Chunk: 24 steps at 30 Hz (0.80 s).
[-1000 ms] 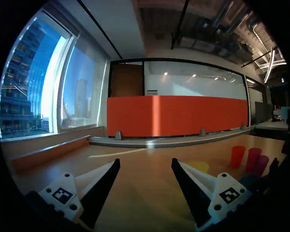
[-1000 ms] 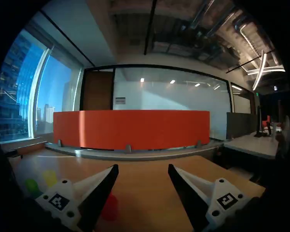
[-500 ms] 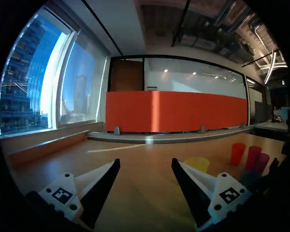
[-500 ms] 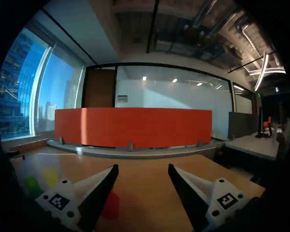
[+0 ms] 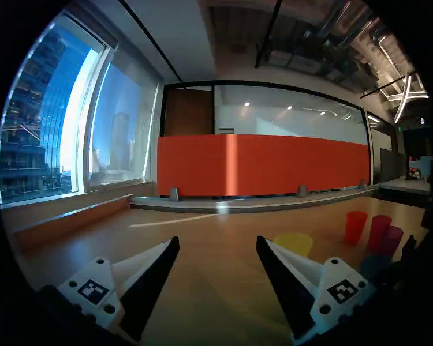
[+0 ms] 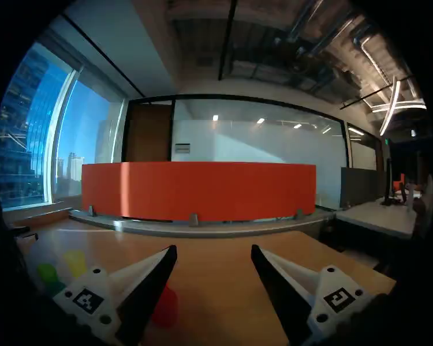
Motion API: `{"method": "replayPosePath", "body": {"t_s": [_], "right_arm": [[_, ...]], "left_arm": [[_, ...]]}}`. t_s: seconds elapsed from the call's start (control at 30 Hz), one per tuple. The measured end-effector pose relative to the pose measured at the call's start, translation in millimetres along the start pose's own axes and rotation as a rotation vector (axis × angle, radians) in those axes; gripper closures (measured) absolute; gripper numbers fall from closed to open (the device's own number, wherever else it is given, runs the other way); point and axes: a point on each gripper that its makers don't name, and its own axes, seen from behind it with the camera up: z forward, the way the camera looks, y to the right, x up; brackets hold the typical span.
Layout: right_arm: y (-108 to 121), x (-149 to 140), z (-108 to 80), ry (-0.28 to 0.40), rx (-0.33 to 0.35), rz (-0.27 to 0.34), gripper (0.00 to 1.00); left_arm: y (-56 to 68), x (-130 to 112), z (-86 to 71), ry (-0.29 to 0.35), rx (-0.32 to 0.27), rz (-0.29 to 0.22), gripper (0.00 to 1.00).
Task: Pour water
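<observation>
In the left gripper view my left gripper (image 5: 216,254) is open over the wooden table (image 5: 216,230), nothing between its fingers. To its right stand a yellow cup (image 5: 293,243), an orange-red cup (image 5: 355,226), a pink cup (image 5: 379,230), a purple cup (image 5: 391,240) and a blue one (image 5: 373,265), partly behind the right finger. In the right gripper view my right gripper (image 6: 213,259) is open and empty. A red cup (image 6: 165,305) shows by its left finger; a yellow cup (image 6: 75,260) and a green cup (image 6: 47,272) stand far left.
An orange partition (image 5: 262,164) with a grey rail runs along the table's far edge. Tall windows (image 5: 43,132) line the left side. Another desk (image 6: 384,216) with a chair stands at the right, past the table's edge.
The left gripper view has tilted down slightly, bringing more of the yellow cup above the right finger. The right gripper view has barely shifted. Both grippers stay open.
</observation>
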Motion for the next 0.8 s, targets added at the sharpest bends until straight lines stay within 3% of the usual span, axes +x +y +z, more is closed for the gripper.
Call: {"method": "replayPosePath", "body": {"t_s": [0.3,0.6,0.8], "right_arm": [[5,0,-3.7,0.016,-0.003,0.004,0.01],[19,-5,-4.6,0.032,-0.058,-0.069,0.01],[15,-4,-0.2,0.055,-0.048,-0.096,0.01]], "left_arm": [[0.2,-1,1.0,0.000,0.000,0.001,0.01],[-0.9,-1,0.9,0.000,0.000,0.001,0.01],[-1.1,-1,-0.5,0.000,0.000,0.002,0.01]]}}
